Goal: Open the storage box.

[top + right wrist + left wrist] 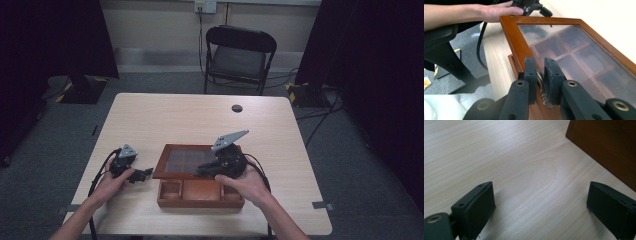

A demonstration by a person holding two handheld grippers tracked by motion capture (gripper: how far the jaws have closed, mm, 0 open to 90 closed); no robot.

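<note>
The right gripper point(540, 71) has its jaws pinched on the ornate metal handle point(541, 82) at the front edge of the glass-topped lid point(186, 161), which is lifted partly open over the wooden box point(200, 192). The box sits near the table's point(200, 120) front edge, its front compartments uncovered. The left gripper point(144, 173) rests on the tabletop just left of the box, jaws spread wide with bare wood between them, held by the left hand point(112, 185)

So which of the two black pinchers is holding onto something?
The right gripper: its jaws pinch the ornate metal handle on the glass-topped wooden box lid. The left gripper is open over the bare table.
</note>
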